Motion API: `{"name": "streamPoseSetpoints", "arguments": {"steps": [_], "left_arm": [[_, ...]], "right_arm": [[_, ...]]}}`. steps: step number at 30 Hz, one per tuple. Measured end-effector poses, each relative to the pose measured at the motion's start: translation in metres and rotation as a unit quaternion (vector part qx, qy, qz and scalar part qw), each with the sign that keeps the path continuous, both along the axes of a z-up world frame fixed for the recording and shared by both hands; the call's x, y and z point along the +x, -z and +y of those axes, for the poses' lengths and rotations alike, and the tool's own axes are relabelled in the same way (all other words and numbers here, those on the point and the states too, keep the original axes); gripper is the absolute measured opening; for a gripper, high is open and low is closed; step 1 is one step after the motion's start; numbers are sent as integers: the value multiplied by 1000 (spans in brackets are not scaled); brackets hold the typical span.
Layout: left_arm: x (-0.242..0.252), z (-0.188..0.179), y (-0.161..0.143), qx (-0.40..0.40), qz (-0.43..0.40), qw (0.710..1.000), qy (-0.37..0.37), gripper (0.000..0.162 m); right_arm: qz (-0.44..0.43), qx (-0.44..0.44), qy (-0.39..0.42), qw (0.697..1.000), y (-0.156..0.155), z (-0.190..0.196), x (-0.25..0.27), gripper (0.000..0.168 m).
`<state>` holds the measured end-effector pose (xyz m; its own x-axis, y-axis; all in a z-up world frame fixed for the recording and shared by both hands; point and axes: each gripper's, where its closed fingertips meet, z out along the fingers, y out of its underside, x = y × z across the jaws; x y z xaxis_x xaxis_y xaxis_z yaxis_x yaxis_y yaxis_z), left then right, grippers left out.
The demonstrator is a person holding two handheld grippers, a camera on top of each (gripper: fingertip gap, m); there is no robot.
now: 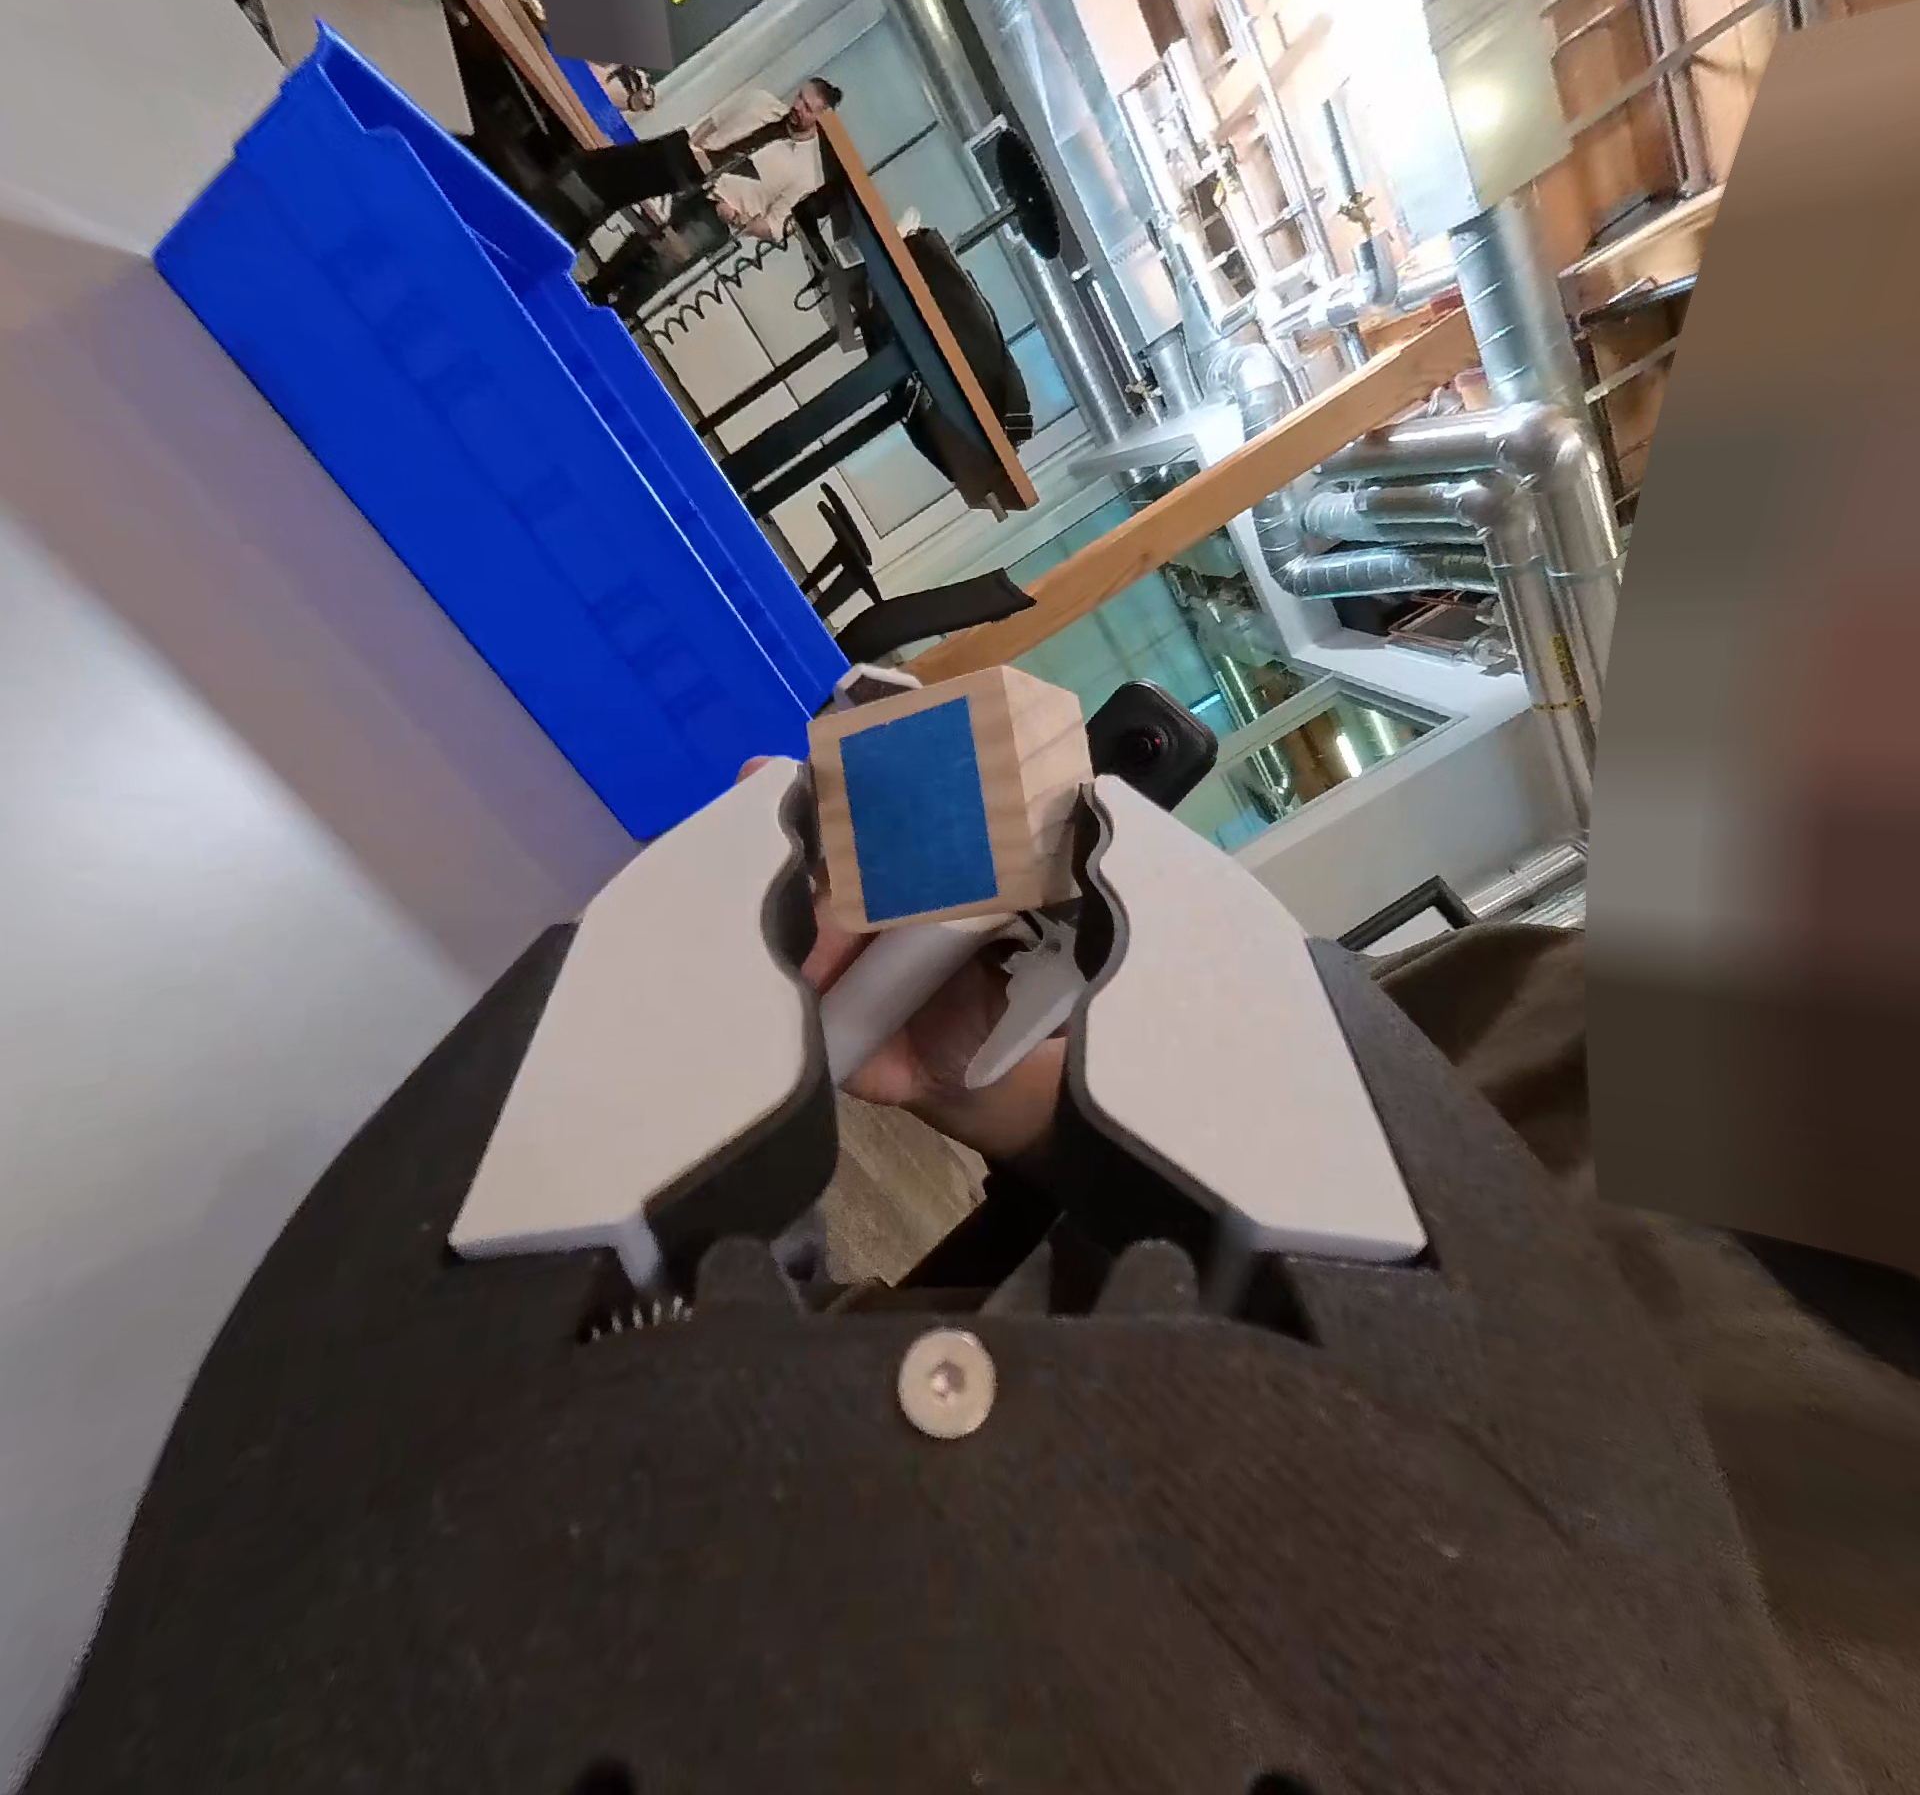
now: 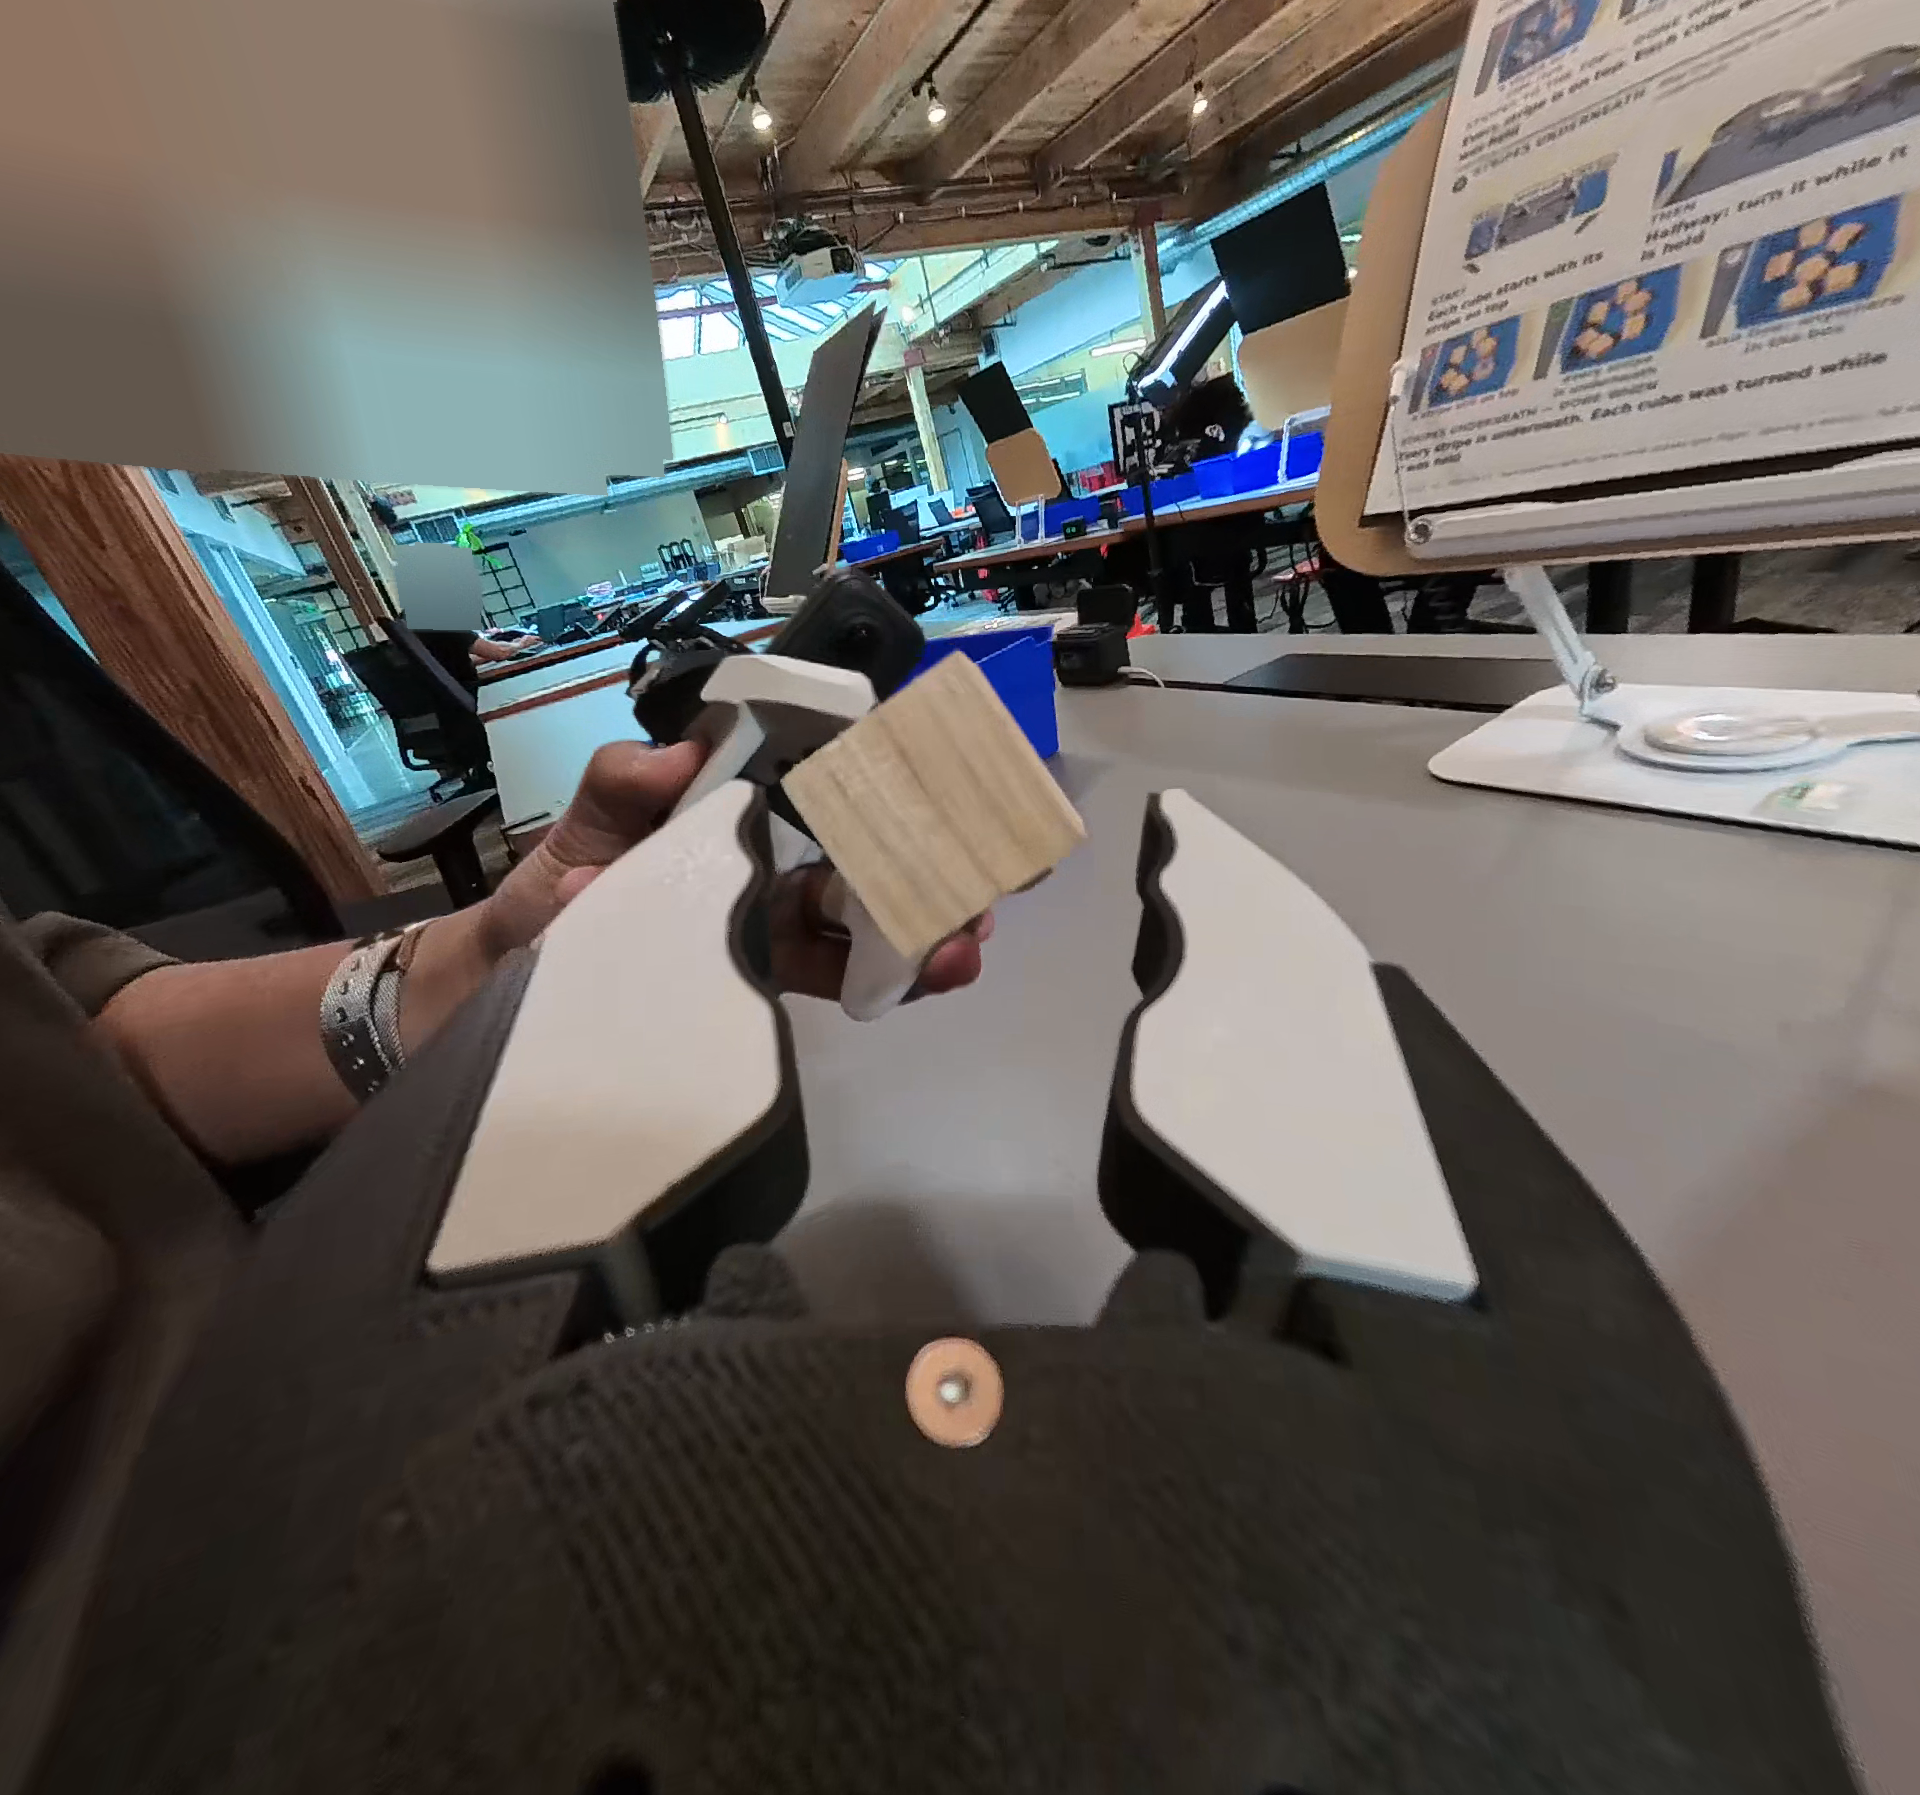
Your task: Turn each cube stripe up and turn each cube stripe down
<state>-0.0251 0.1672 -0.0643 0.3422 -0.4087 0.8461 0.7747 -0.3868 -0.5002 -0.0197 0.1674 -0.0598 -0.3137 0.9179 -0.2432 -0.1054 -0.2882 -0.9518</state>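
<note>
A wooden cube (image 1: 940, 810) is clamped between the fingertips of my left gripper (image 1: 940, 841), held up in the air. Its blue stripe (image 1: 914, 810) faces the left wrist camera. In the right wrist view the cube (image 2: 935, 810) shows only plain wood, held by the left gripper's white fingers (image 2: 790, 696). My right gripper (image 2: 951, 862) is open wide, its tips on either side of the cube and not touching it. Its fingers (image 1: 894, 976) show under the cube in the left wrist view, with a hand behind them.
A large blue bin (image 1: 468, 415) stands on the grey table (image 2: 1455, 966), left of the cube; it also shows behind the cube in the right wrist view (image 2: 1003, 675). A stand holding an instruction sheet (image 2: 1662, 187) has a white base (image 2: 1558, 758) at the right. A small black device (image 2: 1091, 654) sits farther back.
</note>
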Motion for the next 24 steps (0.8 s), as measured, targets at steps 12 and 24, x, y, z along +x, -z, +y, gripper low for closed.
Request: {"name": "streamPoseSetpoints", "arguments": {"steps": [12, 24], "left_arm": [[6, -5, 8, -25, -85, 995, 50, 47], [4, -8, 22, -61, -81, 992, 70, 47]], "right_arm": [[11, 83, 0, 996, -1, -10, 2, 49], [-27, 225, -3, 974, 22, -13, 0, 44]]}}
